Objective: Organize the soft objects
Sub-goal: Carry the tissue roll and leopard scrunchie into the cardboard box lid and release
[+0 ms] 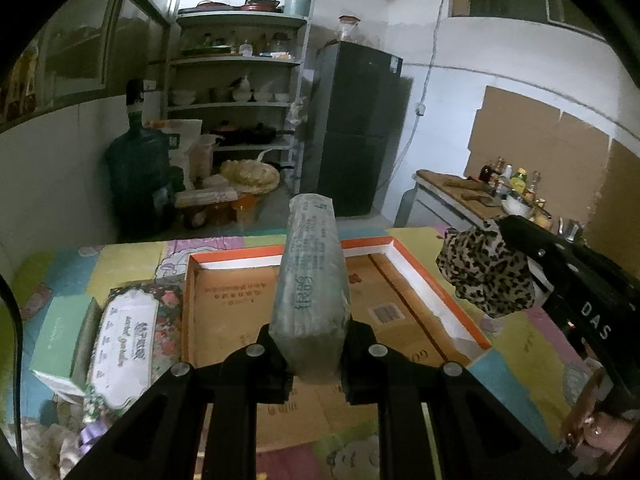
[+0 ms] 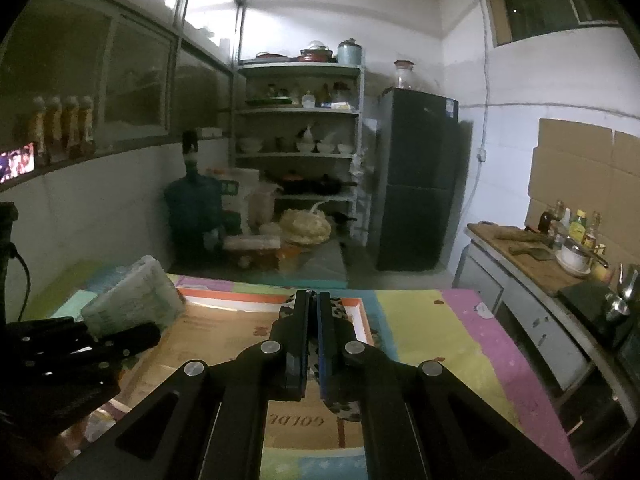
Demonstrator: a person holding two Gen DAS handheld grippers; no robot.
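Observation:
A long grey-green tissue pack (image 1: 312, 280) stands up between the fingers of my left gripper (image 1: 316, 336), which is shut on its lower end. It hangs over an open cardboard box with an orange rim (image 1: 424, 276) on the patchwork mat. From the right, my right gripper (image 1: 508, 228) comes in, shut on a leopard-print cloth (image 1: 484, 276) that hangs over the box's right rim. In the right wrist view the right gripper (image 2: 313, 300) has its fingers together; bits of the leopard cloth (image 2: 346, 404) show under them. The left gripper (image 2: 120, 336) and tissue pack (image 2: 136, 304) are at the left.
A floral tissue pack (image 1: 124, 332) and a pale green box (image 1: 60, 340) lie left of the cardboard box. Beyond the mat stand a water bottle (image 1: 138, 176), a shelf rack (image 1: 236, 112) and a dark fridge (image 1: 356, 128). A kitchen counter (image 2: 532, 264) with bottles runs along the right.

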